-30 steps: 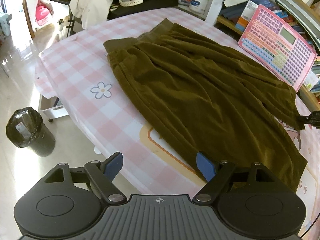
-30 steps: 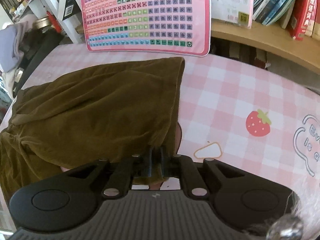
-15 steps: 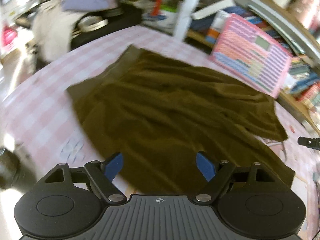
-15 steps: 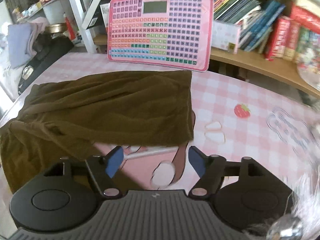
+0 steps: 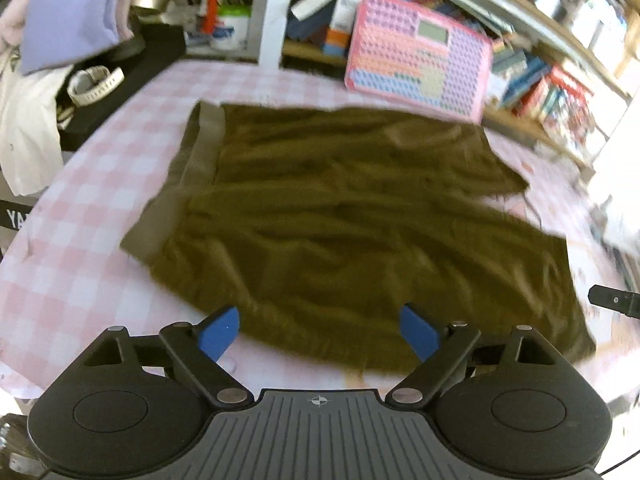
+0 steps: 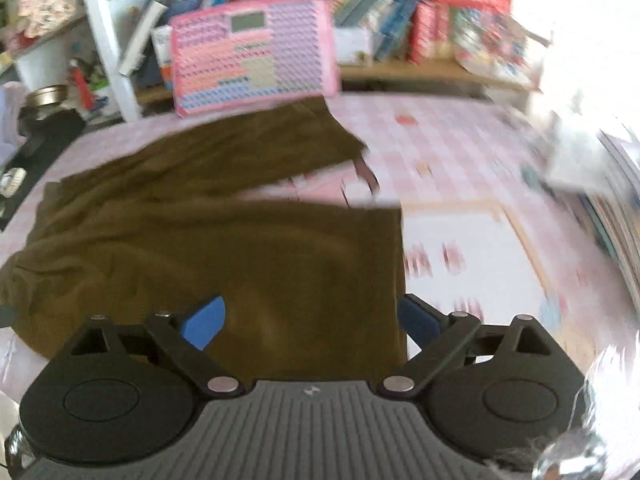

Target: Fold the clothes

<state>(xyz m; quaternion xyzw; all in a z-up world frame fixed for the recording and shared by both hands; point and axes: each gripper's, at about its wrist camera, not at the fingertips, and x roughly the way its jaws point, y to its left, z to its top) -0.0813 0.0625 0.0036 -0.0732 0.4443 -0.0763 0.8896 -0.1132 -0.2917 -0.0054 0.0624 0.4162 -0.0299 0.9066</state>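
Olive-brown trousers point(image 5: 344, 220) lie spread on a pink checked tablecloth point(image 5: 92, 184), waistband point(image 5: 200, 148) to the left, two legs running right. My left gripper point(image 5: 320, 330) hovers above the near edge of the cloth; its blue-padded jaws are opening, with nothing gripped. In the right wrist view the trousers point(image 6: 224, 248) fill the left and middle. My right gripper point(image 6: 310, 322) hangs over the end of the near leg, jaws opening wide, pads off the fabric. The tip of the other gripper point(image 5: 614, 302) shows at the right edge of the left wrist view.
A pink keyboard toy point(image 5: 420, 60) leans on the bookshelf point(image 6: 440, 68) behind the table. A black side table point(image 5: 132, 60) with a watch, pens and piled clothes stands at the back left. Papers or books point(image 6: 592, 168) lie at the table's right side.
My right gripper let go of the far trouser leg's hem, opened, and swung back to the near leg. My left gripper slid along the near edge and rolled, so the trousers now lie square ahead.
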